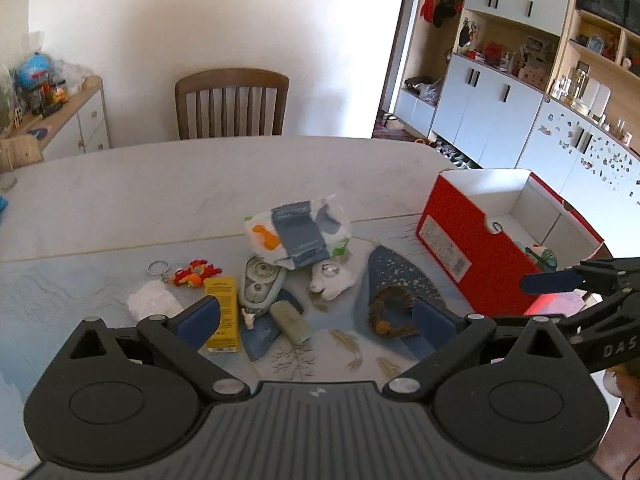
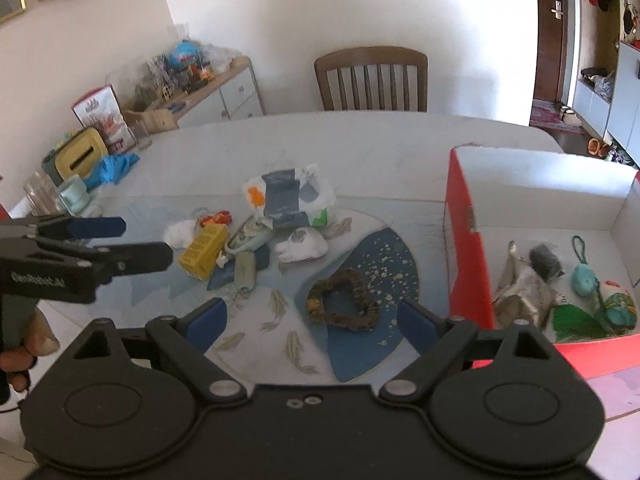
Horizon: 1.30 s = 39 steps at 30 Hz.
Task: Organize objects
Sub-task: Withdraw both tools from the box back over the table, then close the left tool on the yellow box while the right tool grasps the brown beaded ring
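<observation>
**Both claws released over the clutter, red box waiting**

The sorting looks partly done: the red box (image 2: 468, 240) already holds a few small toys and a green scrap, while a heap remains on the table (image 1: 120, 200) well left of the box. Nearest the box lies a brown woven ring (image 2: 342, 300); further left of it sit a white crumpled figure (image 1: 332, 280), a patterned tissue pack (image 1: 296, 232), a grey-green correction-tape dispenser (image 1: 260, 284), a yellow carton (image 1: 222, 312), a red-orange keychain charm (image 1: 196, 272) and a white wad (image 1: 154, 304).

The left gripper (image 1: 316, 320) is released, nothing between its blue pads, hovering above the dispenser and a small grey cylinder (image 1: 292, 322). The right gripper (image 2: 312, 320) is likewise spread wide and empty, framing the ring.

The step in hand is probably choosing a pick. Next, each claw must descend, straddle one item and clench, then carry it into the box.

Readable writing is sparse: "GenRobot.AI", seemingly, on the left gripper's side in the right wrist view, and "DAS" on the right gripper's. The box's label is too blurred.
</observation>
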Tool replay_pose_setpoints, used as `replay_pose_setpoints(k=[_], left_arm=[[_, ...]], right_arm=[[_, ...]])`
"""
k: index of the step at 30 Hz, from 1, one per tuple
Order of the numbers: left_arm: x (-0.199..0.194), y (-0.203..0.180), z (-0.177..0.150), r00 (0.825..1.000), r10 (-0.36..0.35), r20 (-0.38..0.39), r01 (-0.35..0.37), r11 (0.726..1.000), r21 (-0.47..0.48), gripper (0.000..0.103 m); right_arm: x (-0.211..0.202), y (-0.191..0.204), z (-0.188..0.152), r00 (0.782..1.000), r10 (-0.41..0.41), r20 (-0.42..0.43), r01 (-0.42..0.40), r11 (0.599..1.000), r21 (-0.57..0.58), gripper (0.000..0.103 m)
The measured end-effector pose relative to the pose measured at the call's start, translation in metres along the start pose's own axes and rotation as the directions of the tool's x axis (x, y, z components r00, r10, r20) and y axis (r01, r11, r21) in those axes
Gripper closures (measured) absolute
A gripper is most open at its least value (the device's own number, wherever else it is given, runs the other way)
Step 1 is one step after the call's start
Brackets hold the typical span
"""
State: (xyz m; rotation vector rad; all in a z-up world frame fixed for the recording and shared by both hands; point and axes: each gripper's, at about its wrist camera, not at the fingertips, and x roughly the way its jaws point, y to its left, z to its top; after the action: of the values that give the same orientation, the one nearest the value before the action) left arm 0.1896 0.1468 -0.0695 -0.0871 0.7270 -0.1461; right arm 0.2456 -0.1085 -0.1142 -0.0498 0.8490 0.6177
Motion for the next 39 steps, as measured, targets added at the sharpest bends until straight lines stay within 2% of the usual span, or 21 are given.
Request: replay_pose_setpoints(k=[3,11,17,25,29,33,37,39], left_arm=[[0.011,0.015,-0.002,1.000,-0.003,-0.019,0.003,1.000,-0.018,0.000],[0.046,0.045,-0.007,0.997,0.053,-0.059,-0.057,0.997,-0.061,0.000],[0.069,0.056,-0.013,0.992,0.093,-0.085,-0.094,0.995,-0.013,0.000],[0.092,0.059,-0.015,0.989,0.095,-0.112,-0.094,0.995,0.014,0.001],[0.102,0.061,-0.017,0.988,0.101,-0.118,-0.100,0.995,0.013,0.001],[0.109,0.062,-0.018,0.986,0.107,-0.129,-0.106,0.994,0.015,0.002],[0.115,0.063,-0.019,0.984,0.110,-0.143,-0.108,0.994,0.021,0.014],[0.116,0.064,-0.019,0.982,0.114,-0.149,-0.112,0.993,0.024,0.028]], right_arm=[[0.014,0.002,0.000,1.000,-0.014,-0.015,0.014,1.000,0.003,0.012],[0.052,0.001,0.000,0.996,-0.056,-0.071,0.055,0.998,-0.006,0.013],[0.073,-0.005,0.005,0.992,-0.082,-0.093,0.081,0.997,-0.013,0.014],[0.095,-0.016,0.012,0.987,-0.105,-0.118,0.107,0.994,0.010,0.018],[0.107,-0.024,0.015,0.982,-0.120,-0.143,0.125,0.992,0.025,0.032],[0.113,-0.030,0.014,0.979,-0.126,-0.159,0.132,0.991,0.027,0.036],[0.120,-0.031,0.013,0.975,-0.130,-0.179,0.135,0.991,0.017,0.044],[0.122,-0.030,0.012,0.975,-0.138,-0.177,0.141,0.990,0.005,0.048]])
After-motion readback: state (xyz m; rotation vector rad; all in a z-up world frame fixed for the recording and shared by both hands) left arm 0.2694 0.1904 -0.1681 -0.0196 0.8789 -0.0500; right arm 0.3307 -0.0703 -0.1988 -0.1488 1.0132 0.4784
